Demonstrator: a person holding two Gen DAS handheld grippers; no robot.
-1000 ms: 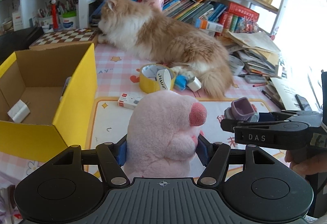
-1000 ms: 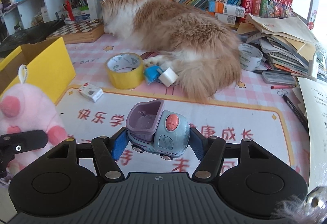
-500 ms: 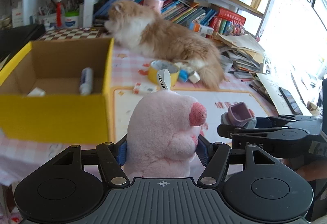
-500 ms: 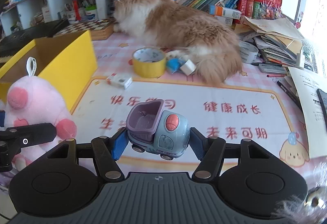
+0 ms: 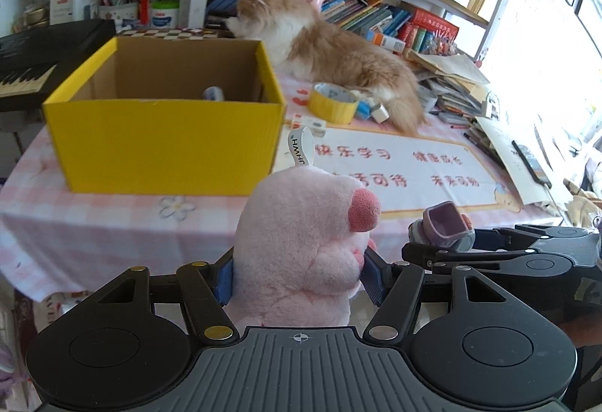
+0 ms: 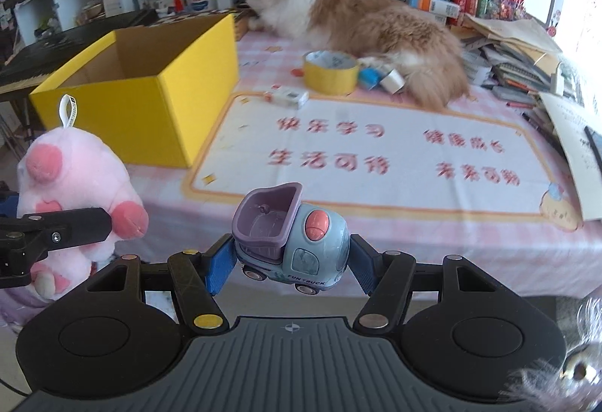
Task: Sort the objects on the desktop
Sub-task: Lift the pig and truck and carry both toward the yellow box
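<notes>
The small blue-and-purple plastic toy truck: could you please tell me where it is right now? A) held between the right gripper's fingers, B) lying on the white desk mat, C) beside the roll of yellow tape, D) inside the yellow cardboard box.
A: the small blue-and-purple plastic toy truck sits clamped in the right gripper, off the desk.

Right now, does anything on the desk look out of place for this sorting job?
Yes: a fluffy orange-and-white cat lies across the back of the desk, its tail end against the yellow tape roll and two small blue and white items. Reaching for those might disturb it.
</notes>
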